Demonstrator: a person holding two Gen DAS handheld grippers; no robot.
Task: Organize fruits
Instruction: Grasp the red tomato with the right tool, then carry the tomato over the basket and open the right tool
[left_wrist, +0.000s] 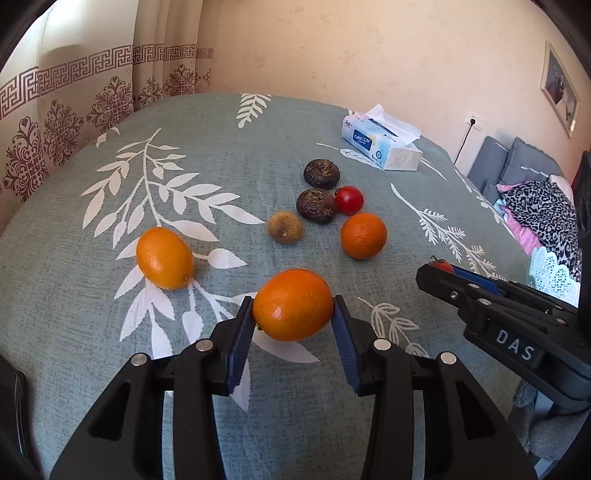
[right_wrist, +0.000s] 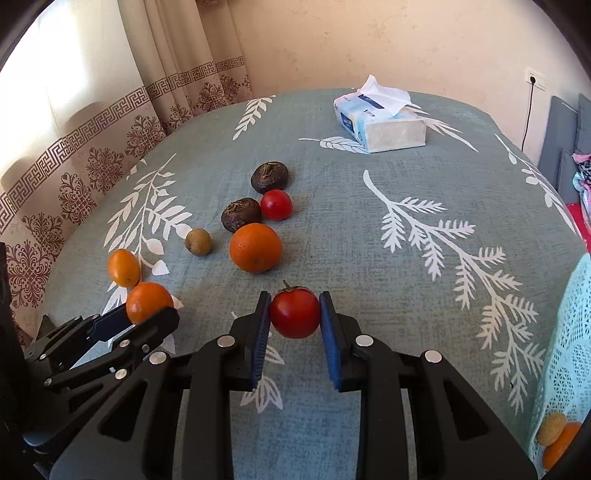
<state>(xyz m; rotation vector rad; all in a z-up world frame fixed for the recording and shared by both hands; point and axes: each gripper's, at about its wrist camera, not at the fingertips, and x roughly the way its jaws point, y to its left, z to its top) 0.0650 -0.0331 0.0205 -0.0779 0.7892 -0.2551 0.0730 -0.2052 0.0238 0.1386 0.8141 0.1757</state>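
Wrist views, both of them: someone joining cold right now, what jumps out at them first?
Each gripper is clamped on a fruit low in its own view: the left gripper on an orange, the right gripper on a red tomato. Beyond them, loose fruit clusters mid-table on the leaf-print tablecloth: another orange, a second tomato, two dark wrinkled fruits. A tissue box sits at the far edge.

A grey-green tablecloth (left_wrist: 207, 155) printed with white leaf sprays covers the table. A tissue pack (right_wrist: 380, 122) lies near its far edge, one sheet sticking up. Patterned curtains (left_wrist: 74, 110) hang behind, and a wall socket (right_wrist: 535, 79) holds a plugged-in black cable.
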